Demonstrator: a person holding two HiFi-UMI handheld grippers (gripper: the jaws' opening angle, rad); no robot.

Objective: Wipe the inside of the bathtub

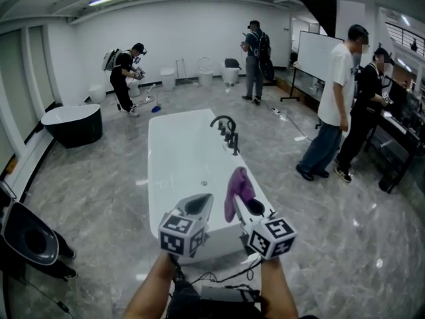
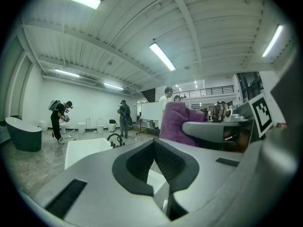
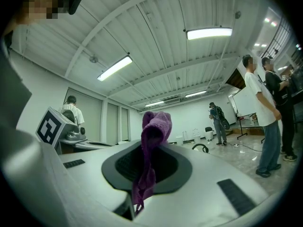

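Head view up: what's around the white bathtub (image 1: 174,153)?

Grey floor (image 1: 106,178) on every side. A black faucet (image 1: 227,133) stands on its right rim, and a dark tub (image 1: 73,123) sits well apart by the left wall. Two people (image 1: 335,105) stand off to the right near a whiteboard (image 1: 317,53). There's a bent person (image 1: 125,78) at the far left and a standing person (image 1: 254,58) at the back.

And the tools?

Both hover over the tub's near end. The right gripper (image 1: 242,203) is clenched on a purple cloth (image 1: 238,186). The left gripper (image 1: 199,203) is just beside it, jaws pressed together with nothing between them.

What do the gripper views add?

Right gripper view shows the cloth standing up out of the jaws, with a tail hanging down in front. Left gripper view catches the cloth from the side, bunched above the right gripper, with the faucet beyond.

Room to move?

Open floor runs along both long sides. The faucet rises from the right rim, beyond the grippers, and the two people are well apart from the tub.
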